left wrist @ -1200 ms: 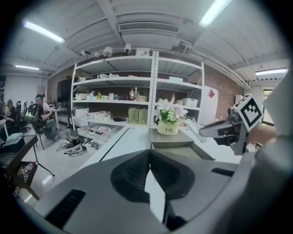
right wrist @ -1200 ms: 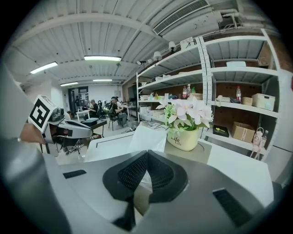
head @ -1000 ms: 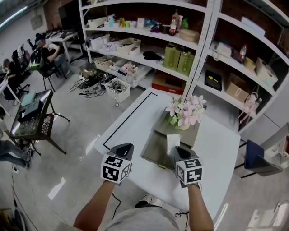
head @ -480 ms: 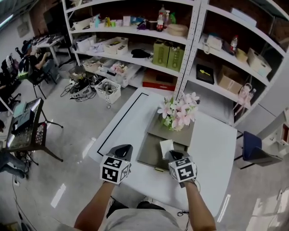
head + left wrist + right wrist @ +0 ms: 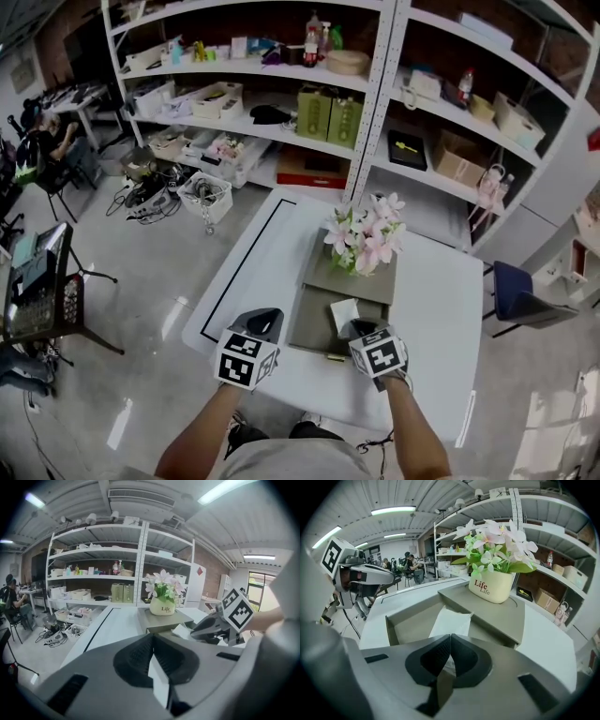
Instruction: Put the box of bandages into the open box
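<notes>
The near end of the flat white box of bandages (image 5: pixel 451 622) is hidden behind the jaws of the right gripper (image 5: pixel 450 638), and any print on it is too faint to read. In the head view the box of bandages (image 5: pixel 343 312) sits tilted inside the shallow grey open box (image 5: pixel 307 326); the wall of the open box (image 5: pixel 393 620) cuts off its lower edge, so whether it touches the floor cannot be told.

The right gripper (image 5: pixel 361 328) has its jaws pressed almost together, pinching the near edge of the box of bandages.

The left gripper (image 5: pixel 152 635) has its tips closed on each other with nothing between them. In the head view the left gripper (image 5: pixel 264 320) hangs over the white table (image 5: pixel 427 314), just beside the open box's left wall and apart from it.

A flat grey lid (image 5: pixel 499 616) lies just beyond the open box, and on it stands a cream pot (image 5: pixel 491 585) of pink and white flowers (image 5: pixel 366 234). The pot's front reads "Life" twice, one word above the other. Items on the metal shelves (image 5: pixel 375 84) behind are too small to identify.
</notes>
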